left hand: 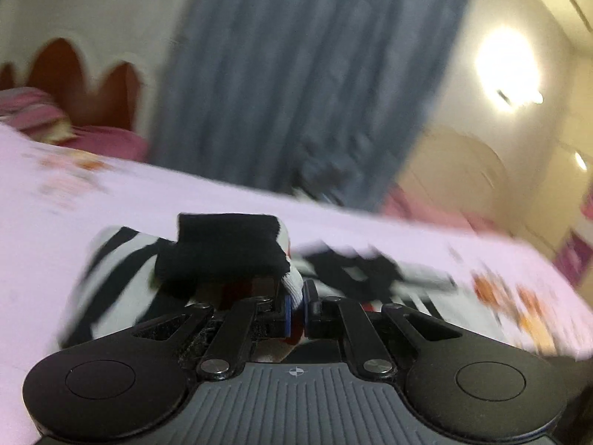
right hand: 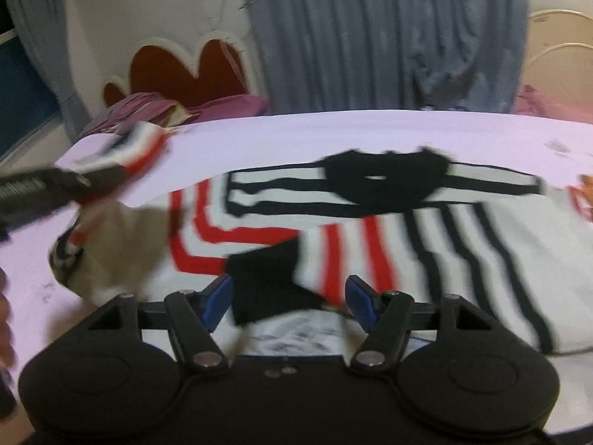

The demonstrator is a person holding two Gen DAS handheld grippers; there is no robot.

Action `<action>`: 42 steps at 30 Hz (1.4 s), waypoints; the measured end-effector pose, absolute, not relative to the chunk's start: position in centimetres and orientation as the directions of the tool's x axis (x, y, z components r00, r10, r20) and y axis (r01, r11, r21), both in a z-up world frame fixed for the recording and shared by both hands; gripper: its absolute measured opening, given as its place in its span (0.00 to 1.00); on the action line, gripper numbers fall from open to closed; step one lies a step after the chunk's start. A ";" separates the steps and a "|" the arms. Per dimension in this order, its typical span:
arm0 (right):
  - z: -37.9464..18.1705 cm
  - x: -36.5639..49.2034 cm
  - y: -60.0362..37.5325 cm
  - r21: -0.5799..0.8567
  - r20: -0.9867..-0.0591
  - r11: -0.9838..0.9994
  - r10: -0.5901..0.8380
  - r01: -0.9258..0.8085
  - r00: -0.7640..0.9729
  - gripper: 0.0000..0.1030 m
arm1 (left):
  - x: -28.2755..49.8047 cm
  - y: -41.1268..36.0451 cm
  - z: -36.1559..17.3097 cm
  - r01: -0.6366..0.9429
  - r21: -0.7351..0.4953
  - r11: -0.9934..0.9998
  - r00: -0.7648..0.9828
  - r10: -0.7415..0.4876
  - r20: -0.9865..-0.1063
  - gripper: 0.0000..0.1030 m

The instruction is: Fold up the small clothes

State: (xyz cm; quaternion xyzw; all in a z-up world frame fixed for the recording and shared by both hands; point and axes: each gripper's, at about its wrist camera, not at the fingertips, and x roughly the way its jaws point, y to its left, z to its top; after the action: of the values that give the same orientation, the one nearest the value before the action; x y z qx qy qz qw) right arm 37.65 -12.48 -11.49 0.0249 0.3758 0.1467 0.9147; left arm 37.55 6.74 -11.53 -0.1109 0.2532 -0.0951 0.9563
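Garment: a small knit top [right hand: 370, 230], white with black and red stripes and a black collar [right hand: 385, 178]. It lies spread on a bed [right hand: 296, 129] covered in a pale lilac sheet, collar toward the far edge, one sleeve [right hand: 493, 181] stretched flat to the right. Both views are blurred, so fine detail is uncertain.

Handling, as judged: light, soft and limp. It will not hold a shape, sags from any single pinch point and drags the rest behind it. The knit should grip well on rubber pads; slipping is a small risk, bunching a larger one. Nothing here is fragile. The best holds are edges with some body: cuffs, hem corners and shoulder seams. A pinch in the middle of a panel would only gather a wad.

Left tool [left hand: 295, 306]: pads closed tight on a fold of white cloth beside a black cuff [left hand: 222, 248], which drapes over and ahead of the fingers. The right wrist view shows this tool at far left, with striped cloth [right hand: 122, 155] bunched at its tip and raised off the sheet. The hold looks secure.

Right tool [right hand: 289, 300]: jaws stand moderately wide. The black cuff [right hand: 267, 282] of the near sleeve lies between the blue pads [right hand: 218, 296], but neither pad presses on it. No grip is made. Whether the cuff touches either pad cannot be told through the blur.

A hand [right hand: 3, 319] shows partly at the left edge of the right wrist view.
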 end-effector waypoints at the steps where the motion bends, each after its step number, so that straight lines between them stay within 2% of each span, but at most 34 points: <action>1: -11.5 37.5 -13.2 0.148 -0.684 0.960 0.272 -0.236 0.677 0.64 | 37.7 5.4 -12.2 0.148 -0.243 0.959 0.836 -0.252 -0.487 0.05; 3: -11.5 36.9 -14.9 0.141 -0.689 0.967 0.248 -0.211 0.681 0.64 | 37.4 2.9 -13.2 0.199 -0.215 0.956 0.782 -0.288 -0.552 0.05; 6: -11.4 36.3 -16.3 0.164 -0.684 0.966 0.256 -0.198 0.683 0.69 | 36.3 0.8 -14.0 0.233 -0.130 0.964 0.749 -0.263 -0.608 0.06; 7: -11.4 36.1 -16.5 0.162 -0.682 0.967 0.254 -0.197 0.686 0.70 | 36.0 0.8 -13.9 0.232 -0.117 0.966 0.746 -0.254 -0.615 0.12; 8: -11.3 36.0 -16.6 0.159 -0.679 0.967 0.253 -0.198 0.689 0.70 | 35.5 0.7 -13.9 0.224 -0.109 0.968 0.746 -0.243 -0.620 0.19; 10: -11.3 36.0 -16.5 0.164 -0.678 0.965 0.262 -0.206 0.687 0.71 | 34.8 1.3 -13.3 0.194 -0.092 0.977 0.765 -0.210 -0.609 0.66; 11: -11.3 36.0 -16.4 0.171 -0.677 0.962 0.272 -0.213 0.684 0.72 | 34.1 1.7 -12.9 0.162 -0.069 0.984 0.789 -0.171 -0.590 0.69; 14: -11.1 35.9 -15.6 0.182 -0.670 0.953 0.300 -0.242 0.679 0.74 | 33.3 3.4 -12.4 0.137 -0.047 0.989 0.804 -0.139 -0.578 0.70; 19: -11.1 36.3 -12.0 0.149 -0.670 0.932 0.341 -0.331 0.659 0.74 | 31.2 7.3 -12.4 0.019 0.010 1.000 0.816 -0.009 -0.578 0.70; 22: -11.7 36.7 -9.3 0.104 -0.680 0.921 0.341 -0.375 0.650 0.74 | 30.6 9.7 -13.2 -0.056 0.050 0.997 0.799 0.074 -0.597 0.70; 26: -13.1 37.7 -6.2 0.009 -0.695 0.914 0.298 -0.406 0.654 0.71 | 30.9 11.4 -14.9 -0.089 0.088 0.992 0.775 0.124 -0.620 0.70; 28: -13.6 38.3 -5.3 -0.027 -0.701 0.916 0.269 -0.401 0.661 0.66 | 31.5 11.9 -15.8 -0.092 0.091 0.992 0.765 0.129 -0.630 0.70; 31: -13.8 39.1 -4.9 -0.034 -0.705 0.926 0.244 -0.376 0.666 0.52 | 32.4 12.5 -16.6 -0.112 0.073 0.991 0.760 0.133 -0.636 0.70; 33: -13.9 39.8 -5.3 -0.015 -0.715 0.933 0.242 -0.360 0.656 0.21 | 33.1 12.6 -16.9 -0.117 0.062 0.991 0.772 0.130 -0.622 0.70; 36: -12.7 40.1 -6.9 0.040 -0.687 0.944 0.264 -0.327 0.677 0.09 | 33.7 12.6 -17.1 -0.107 0.058 0.993 0.783 0.120 -0.610 0.70; 38: -11.4 40.0 -8.2 0.041 -0.646 0.954 0.253 -0.298 0.720 0.08 | 34.1 12.4 -17.3 -0.092 0.040 0.995 0.787 0.097 -0.609 0.70; 40: -10.0 40.0 -10.0 0.040 -0.606 0.966 0.228 -0.257 0.762 0.07 | 34.4 12.2 -17.2 -0.079 0.027 0.997 0.793 0.079 -0.604 0.61; 42: -9.2 40.2 -12.3 0.046 -0.588 0.978 0.191 -0.203 0.786 0.07 | 34.8 11.9 -17.1 -0.067 0.019 0.998 0.800 0.065 -0.597 0.57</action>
State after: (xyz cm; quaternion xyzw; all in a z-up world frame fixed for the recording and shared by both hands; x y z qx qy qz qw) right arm 40.18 -12.35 -9.20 -0.0096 0.3100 0.1041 0.9450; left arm 34.78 11.88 -17.15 -0.0014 0.3147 0.0348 0.9486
